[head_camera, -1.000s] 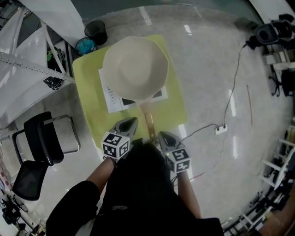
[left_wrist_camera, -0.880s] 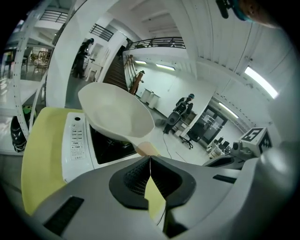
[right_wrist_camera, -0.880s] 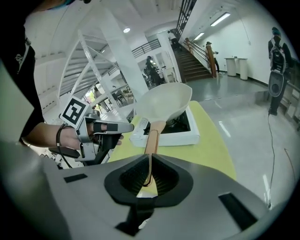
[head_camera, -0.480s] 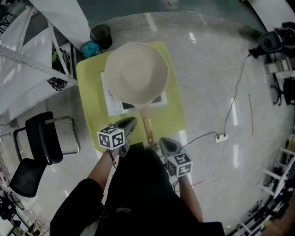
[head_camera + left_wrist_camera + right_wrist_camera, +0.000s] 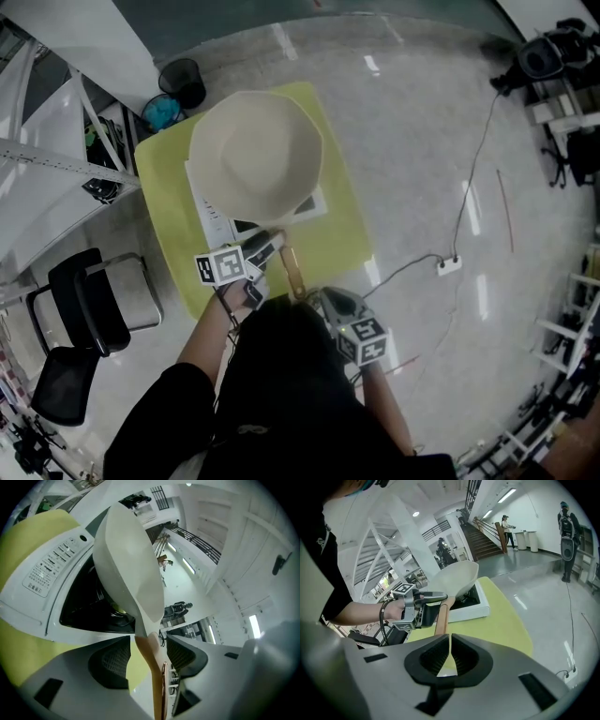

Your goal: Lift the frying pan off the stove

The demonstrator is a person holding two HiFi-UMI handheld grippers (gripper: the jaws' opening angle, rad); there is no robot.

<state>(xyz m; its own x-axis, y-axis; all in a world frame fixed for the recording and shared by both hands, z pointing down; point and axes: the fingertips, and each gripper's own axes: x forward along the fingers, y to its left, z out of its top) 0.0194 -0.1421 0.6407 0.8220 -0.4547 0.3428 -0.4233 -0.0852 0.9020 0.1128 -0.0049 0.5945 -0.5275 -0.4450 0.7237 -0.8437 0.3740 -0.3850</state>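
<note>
Left gripper view: L gripper (image 5: 149,643) tilted, jaws just spread round pan handle (image 5: 153,670) | R gripper (image 5: 450,640) closed, empty

Bare desk (image 5: 342,234) is left right of the stove (image 5: 208,223); the left edge is crowded by a white frame (image 5: 66,161).

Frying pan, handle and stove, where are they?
Frying pan (image 5: 255,155): head view, middle of its bowl.
Handle (image 5: 150,653): left gripper view, wooden shaft between jaws.
Stove (image 5: 49,571): left gripper view, white control panel.
</note>
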